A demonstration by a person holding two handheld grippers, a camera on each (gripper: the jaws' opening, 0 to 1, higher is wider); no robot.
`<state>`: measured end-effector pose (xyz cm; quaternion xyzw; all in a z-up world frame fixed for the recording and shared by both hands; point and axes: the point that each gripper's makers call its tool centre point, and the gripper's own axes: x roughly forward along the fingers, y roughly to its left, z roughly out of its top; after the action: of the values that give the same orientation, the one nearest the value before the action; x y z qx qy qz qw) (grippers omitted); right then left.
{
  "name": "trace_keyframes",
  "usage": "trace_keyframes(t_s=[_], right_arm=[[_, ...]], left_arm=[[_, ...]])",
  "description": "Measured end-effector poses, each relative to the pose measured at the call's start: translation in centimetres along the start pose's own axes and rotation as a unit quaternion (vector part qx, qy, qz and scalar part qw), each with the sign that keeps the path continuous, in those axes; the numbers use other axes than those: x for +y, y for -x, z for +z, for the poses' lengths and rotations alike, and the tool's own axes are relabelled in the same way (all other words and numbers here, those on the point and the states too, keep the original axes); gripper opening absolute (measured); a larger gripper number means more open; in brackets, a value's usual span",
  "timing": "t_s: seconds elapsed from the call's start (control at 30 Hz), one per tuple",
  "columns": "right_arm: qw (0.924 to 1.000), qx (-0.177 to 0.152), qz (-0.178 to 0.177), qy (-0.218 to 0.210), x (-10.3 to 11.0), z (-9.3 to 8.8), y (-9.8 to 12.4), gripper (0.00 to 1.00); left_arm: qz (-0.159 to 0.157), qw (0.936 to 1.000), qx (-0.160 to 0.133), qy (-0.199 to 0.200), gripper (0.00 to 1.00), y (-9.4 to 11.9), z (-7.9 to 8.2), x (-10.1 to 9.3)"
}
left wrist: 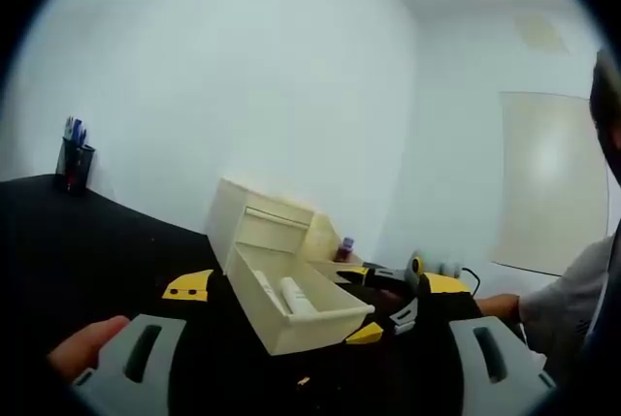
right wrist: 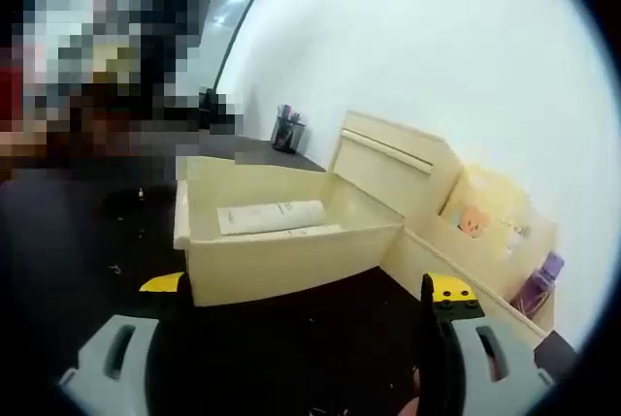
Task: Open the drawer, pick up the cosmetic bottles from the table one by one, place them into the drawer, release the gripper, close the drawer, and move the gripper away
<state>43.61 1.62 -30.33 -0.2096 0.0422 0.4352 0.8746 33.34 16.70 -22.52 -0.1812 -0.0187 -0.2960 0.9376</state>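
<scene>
1. Both tongs stand wide, left gripper (left wrist: 309,353) and right gripper (right wrist: 291,343), holding nothing.
2. Near them the drawer (right wrist: 291,261) is pulled out.
3. Two cosmetic bottles (left wrist: 284,294) lie inside it.

place: office, looks like
clues: pen cup (left wrist: 74,162) on black counter (left wrist: 68,241), whiteboard (left wrist: 551,183), plain white walls
</scene>
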Motion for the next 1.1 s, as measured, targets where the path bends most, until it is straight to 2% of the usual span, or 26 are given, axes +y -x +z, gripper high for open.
trace_keyframes(t_s=[0.23,0.33,0.4,0.47,0.63,1.1], right_arm=[[0.9993,-0.011,-0.031,0.017,-0.2,0.2,0.4,0.93],[0.9967,-0.017,-0.050,0.062,-0.6,0.9,0.6,0.93],[0.9924,-0.027,-0.072,0.096,-1.0,1.7,0.8,0.93],[0.9892,-0.027,-0.079,0.121,-1.2,2.0,0.6,0.92],[0.9911,-0.030,-0.069,0.110,-1.5,2.4,0.1,0.93],[0.9898,-0.025,-0.077,0.117,-3.0,2.2,-0.8,0.93]], left_arm=[[0.000,1.0000,-0.001,-0.003,0.78,0.1,0.1,0.0],[-0.002,1.0000,-0.004,-0.002,0.78,0.0,0.2,-0.2],[-0.002,1.0000,0.000,-0.005,0.78,0.0,0.1,-0.2],[-0.004,1.0000,-0.003,-0.004,0.77,0.0,0.1,-0.3],[-0.002,1.0000,-0.007,-0.001,0.77,0.1,0.1,-0.3],[-0.002,1.0000,-0.008,-0.002,0.76,-0.2,0.0,-0.2]])
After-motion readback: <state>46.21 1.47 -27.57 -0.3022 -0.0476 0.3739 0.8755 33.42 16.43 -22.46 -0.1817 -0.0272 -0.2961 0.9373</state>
